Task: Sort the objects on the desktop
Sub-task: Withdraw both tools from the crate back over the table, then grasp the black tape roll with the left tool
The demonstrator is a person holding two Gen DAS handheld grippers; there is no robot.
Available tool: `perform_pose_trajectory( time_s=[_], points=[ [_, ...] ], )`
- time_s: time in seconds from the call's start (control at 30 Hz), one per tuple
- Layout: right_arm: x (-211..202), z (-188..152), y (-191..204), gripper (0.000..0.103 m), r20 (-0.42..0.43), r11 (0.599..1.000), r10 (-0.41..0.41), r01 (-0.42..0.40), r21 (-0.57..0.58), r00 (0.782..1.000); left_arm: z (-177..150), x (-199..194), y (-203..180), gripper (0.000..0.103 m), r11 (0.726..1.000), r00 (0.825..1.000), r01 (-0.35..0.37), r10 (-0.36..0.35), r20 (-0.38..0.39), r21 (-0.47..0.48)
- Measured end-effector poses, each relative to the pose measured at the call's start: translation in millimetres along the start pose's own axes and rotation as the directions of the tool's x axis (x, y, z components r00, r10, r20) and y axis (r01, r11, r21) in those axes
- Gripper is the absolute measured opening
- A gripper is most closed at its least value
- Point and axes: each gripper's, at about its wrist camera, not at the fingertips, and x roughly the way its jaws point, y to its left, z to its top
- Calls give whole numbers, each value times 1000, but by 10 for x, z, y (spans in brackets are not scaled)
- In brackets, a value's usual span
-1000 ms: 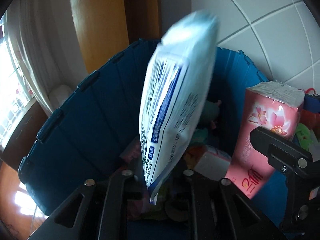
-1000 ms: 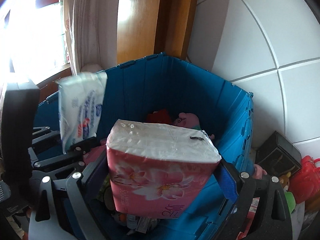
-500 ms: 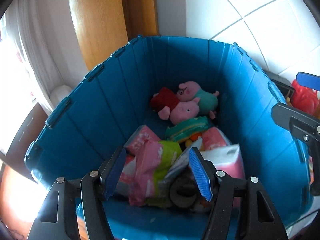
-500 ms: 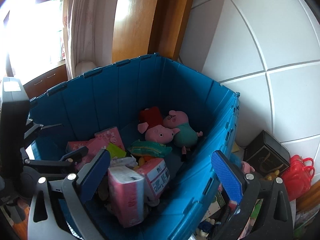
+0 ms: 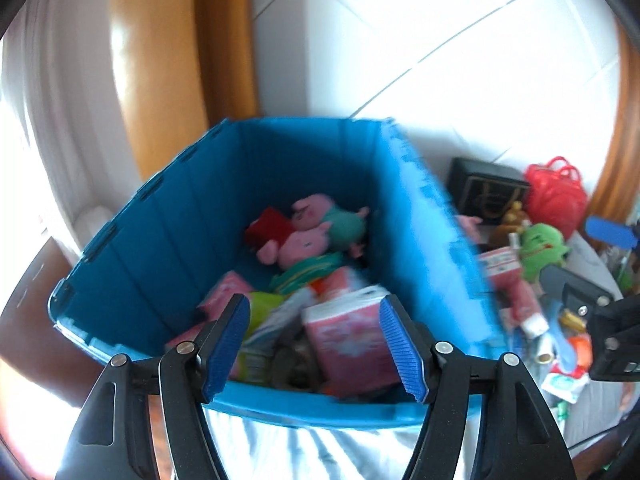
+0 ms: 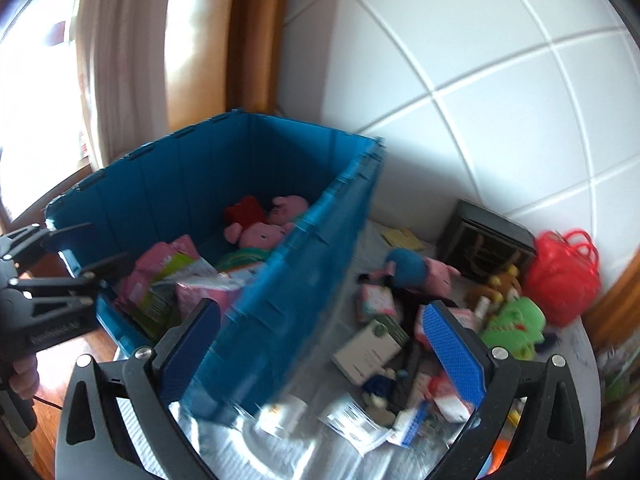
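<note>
A blue crate (image 5: 168,240) (image 6: 296,280) holds pink pig plushes (image 5: 308,236), a pink tissue pack (image 5: 352,340) and several packets. My left gripper (image 5: 314,344) is open and empty above the crate's near rim. My right gripper (image 6: 324,352) is open and empty, over the crate's right wall and a heap of loose items on the table. The heap includes a white box (image 6: 368,348), a green plush (image 6: 516,324) and a blue and pink plush (image 6: 420,270).
A red basket (image 6: 564,276) and a black box (image 6: 484,240) stand by the white tiled wall (image 6: 480,80). A wooden post (image 5: 180,60) and a curtain (image 6: 120,60) rise behind the crate. The table has a pale cloth (image 5: 320,452).
A second ago the left gripper held a white packet and the right a pink tissue pack over the crate. Both were let go into it. Both grippers have pulled back and swung right.
</note>
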Motion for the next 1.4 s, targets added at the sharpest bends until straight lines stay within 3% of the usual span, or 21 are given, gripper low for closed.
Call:
perform_pose_trajectory(
  time_s=[0.2, 0.33, 0.5, 0.67, 0.97, 1.1, 1.27, 1.4],
  points=[
    [-296, -630, -889, 103, -34, 989, -71, 75, 128, 997, -94, -229, -907, 74, 995, 996, 70, -74, 43, 74],
    [-440, -1097, -1508, 103, -81, 977, -100, 113, 182, 992, -255, -223, -1512, 79, 988, 992, 120, -124, 29, 95],
    [-461, -1803, -2213, 103, -170, 958, -107, 147, 247, 980, -639, 59, -2261, 79, 983, 989, 137, -127, -81, 125],
    [-277, -2546, -2622, 103, -275, 936, -56, 146, 321, 960, -1213, 472, -2781, 79, 978, 977, 118, -84, -195, 171],
    [43, -3539, -2529, 103, -394, 890, 45, 143, 433, 918, -2197, 956, -3116, 79, 949, 928, 160, -50, -370, 273],
    [209, -3875, -2349, 103, -452, 869, 35, 196, 454, 892, -2485, 1077, -3204, 79, 925, 925, 190, -56, -377, 328],
    [206, -4073, -2244, 103, -449, 835, 26, 227, 501, 893, -2677, 1279, -3306, 79, 915, 918, 221, -79, -388, 336],
    [228, -4156, -2201, 103, -466, 823, 6, 261, 505, 885, -2686, 1341, -3390, 79, 907, 930, 253, -132, -344, 336]
  ],
)
